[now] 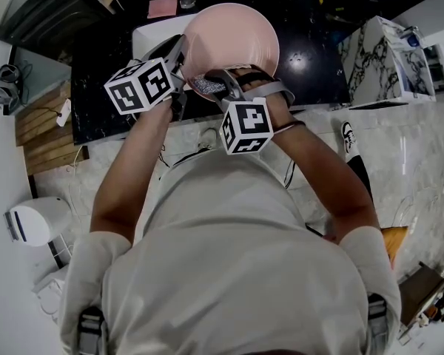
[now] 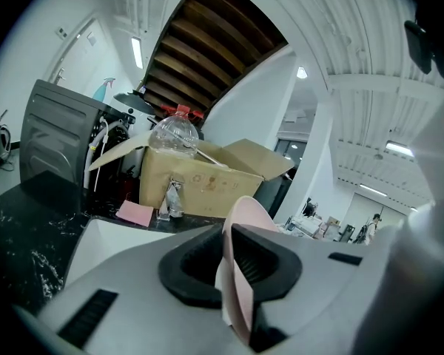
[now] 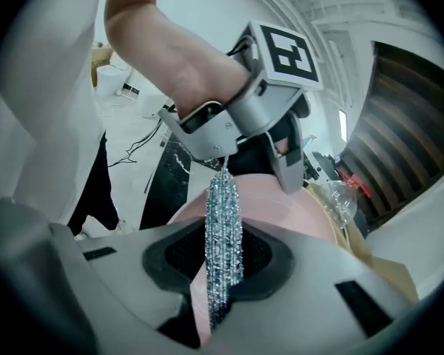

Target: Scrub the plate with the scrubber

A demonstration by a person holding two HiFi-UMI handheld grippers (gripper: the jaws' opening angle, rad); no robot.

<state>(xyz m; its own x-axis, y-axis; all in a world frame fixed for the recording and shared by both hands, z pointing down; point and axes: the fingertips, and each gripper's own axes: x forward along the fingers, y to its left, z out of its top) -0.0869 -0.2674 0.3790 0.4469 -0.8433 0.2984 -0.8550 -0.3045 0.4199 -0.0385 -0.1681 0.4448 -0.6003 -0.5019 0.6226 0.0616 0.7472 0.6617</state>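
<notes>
Pale shirt and two bare forearms fill the lower head view; past them the pink plate (image 1: 233, 39) is held above the white sink (image 1: 149, 29) and the black counter (image 1: 314, 61). The left gripper (image 1: 182, 56) is clamped on the plate's near-left rim, which sits edge-on between its pads. The right gripper (image 1: 216, 87) is closed on the silvery mesh scrubber (image 1: 205, 87), whose tip rests at the plate's near edge. To scrub well, I judge the left clamp should stay firm while the right presses the mesh flat on the hollow face in short strokes, pushing toward the clamped rim rather than prying against it. The plate's face tilts up toward the person. The scrubber is squeezed flat, its long axis running out along the right jaws toward the left gripper.
</notes>
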